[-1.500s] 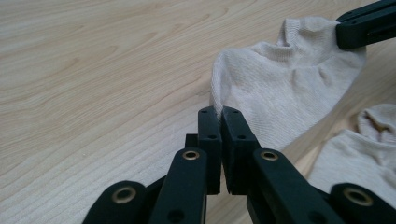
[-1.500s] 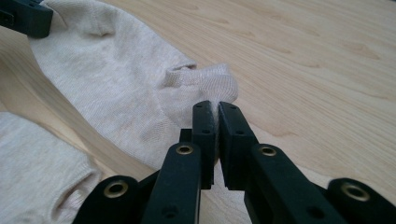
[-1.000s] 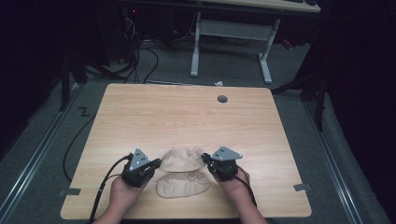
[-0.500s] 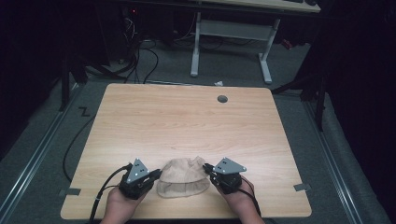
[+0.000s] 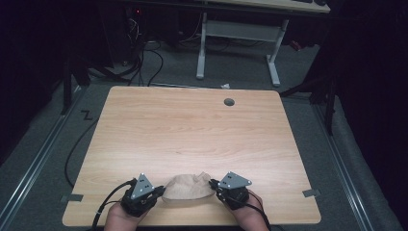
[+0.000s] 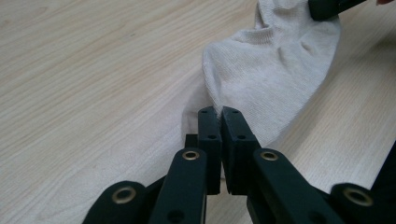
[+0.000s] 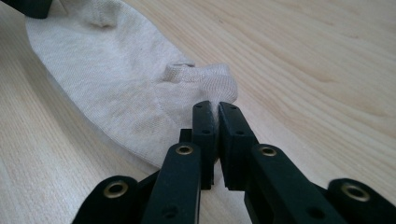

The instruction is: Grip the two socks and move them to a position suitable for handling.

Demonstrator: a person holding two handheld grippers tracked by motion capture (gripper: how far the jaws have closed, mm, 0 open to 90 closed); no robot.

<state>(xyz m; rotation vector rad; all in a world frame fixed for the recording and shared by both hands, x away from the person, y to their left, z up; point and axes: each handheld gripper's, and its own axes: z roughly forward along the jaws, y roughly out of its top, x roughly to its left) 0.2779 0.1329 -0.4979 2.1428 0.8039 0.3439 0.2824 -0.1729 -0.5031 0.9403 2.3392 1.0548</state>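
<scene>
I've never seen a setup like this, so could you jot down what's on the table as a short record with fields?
Item: a beige sock, lying on the table near its front edge
Left tongs: shut on one end of the sock
Right tongs: shut on the opposite end
Sock shape: stretched between the two, slightly rumpled
Table: light wood, with a round hole near the far edge

A matt knitted cloth sock [image 6: 275,70] lies on a smooth, pale wood-grain table [image 5: 192,130].
</scene>
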